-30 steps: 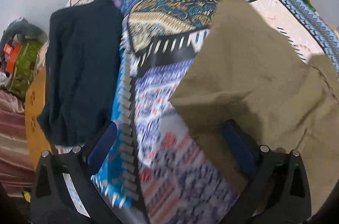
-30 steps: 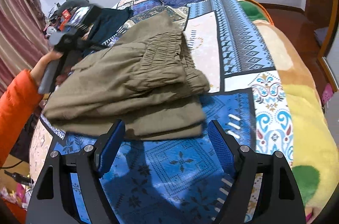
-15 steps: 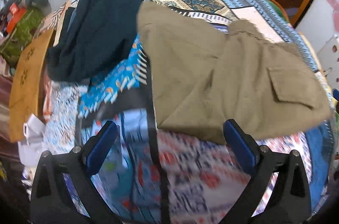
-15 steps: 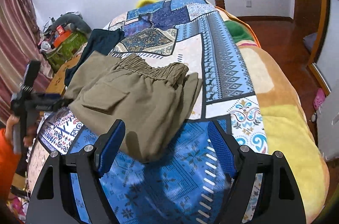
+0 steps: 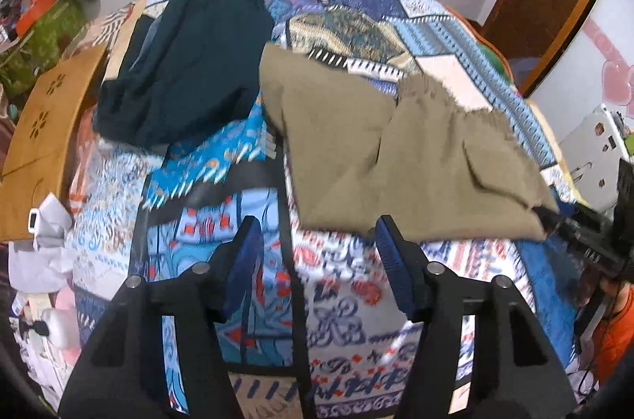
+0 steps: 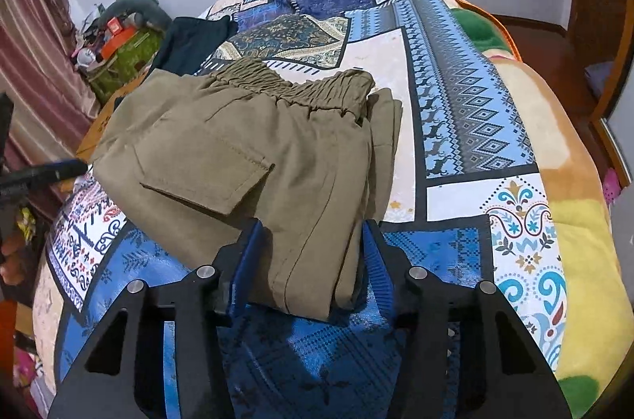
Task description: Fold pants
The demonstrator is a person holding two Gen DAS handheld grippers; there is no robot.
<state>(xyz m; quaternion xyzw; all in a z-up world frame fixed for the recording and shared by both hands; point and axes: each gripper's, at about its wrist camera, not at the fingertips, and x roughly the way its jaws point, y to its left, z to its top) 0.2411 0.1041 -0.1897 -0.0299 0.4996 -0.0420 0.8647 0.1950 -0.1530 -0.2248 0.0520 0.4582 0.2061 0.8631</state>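
The khaki pants lie folded into a thick bundle on the patchwork bedspread, elastic waistband at the far end and a flap pocket on top. They also show in the left wrist view. My right gripper is open, its blue fingers on either side of the bundle's near corner. It also shows at the right edge of the left wrist view, touching the pants' corner. My left gripper is open and empty above the bedspread, just short of the pants' near edge.
Dark navy pants lie on the bed to the left of the khaki ones. A wooden board and clutter stand off the bed's left side. A yellow and orange blanket covers the bed's right side.
Both grippers' jaws have narrowed but stay open. My right gripper has moved in so its fingers flank the bundle's near corner. My left gripper has pulled back from the pants.
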